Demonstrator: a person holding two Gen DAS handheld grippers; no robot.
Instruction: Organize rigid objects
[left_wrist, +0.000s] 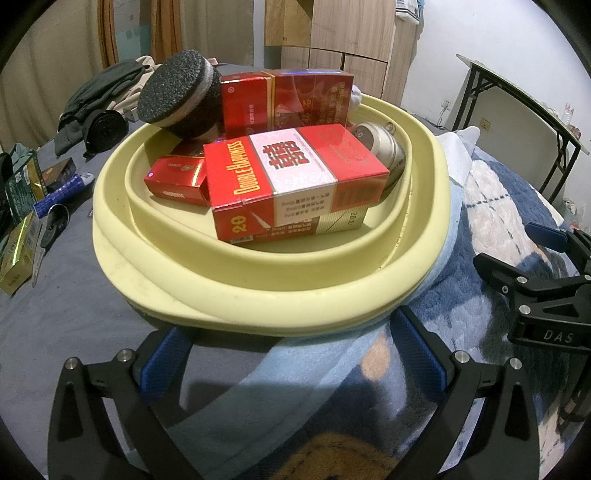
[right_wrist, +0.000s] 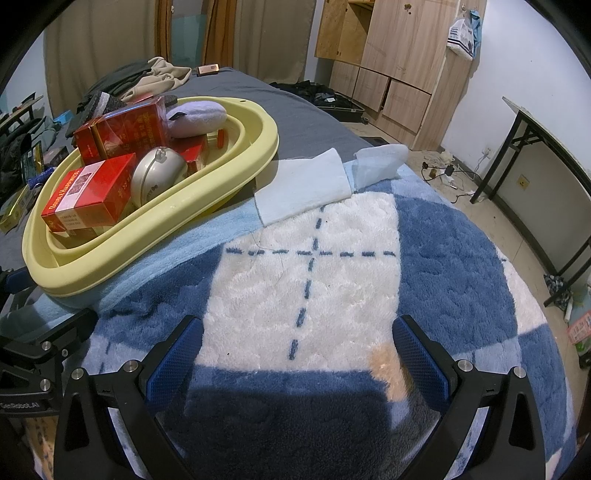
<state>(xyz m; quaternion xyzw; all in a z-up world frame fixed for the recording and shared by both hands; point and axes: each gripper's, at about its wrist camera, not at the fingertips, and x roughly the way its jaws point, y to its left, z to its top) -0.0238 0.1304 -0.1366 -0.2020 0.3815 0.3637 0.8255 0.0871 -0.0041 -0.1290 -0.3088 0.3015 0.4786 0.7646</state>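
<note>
A pale yellow basin (left_wrist: 258, 280) (right_wrist: 236, 147) sits on the bed, partly on a fleece blanket. It holds several red cigarette packs, among them a Double Happiness pack (left_wrist: 291, 181) (right_wrist: 88, 195), plus a silver round tin (left_wrist: 380, 144) (right_wrist: 155, 177), a black round sponge block (left_wrist: 177, 92) and a lilac pad (right_wrist: 195, 116). My left gripper (left_wrist: 291, 365) is open just in front of the basin's near rim, with nothing between its fingers. My right gripper (right_wrist: 295, 354) is open over the blanket, right of the basin, and also appears at the right edge of the left wrist view (left_wrist: 517, 251).
More boxes, a blue tube (left_wrist: 62, 192) and a spoon (left_wrist: 55, 218) lie on the grey sheet left of the basin. Clothes (left_wrist: 99, 99) are piled at the back. White cloths (right_wrist: 306, 184) lie right of the basin. A black folding table (right_wrist: 546, 177) and wooden cabinets (right_wrist: 391, 55) stand beyond the bed.
</note>
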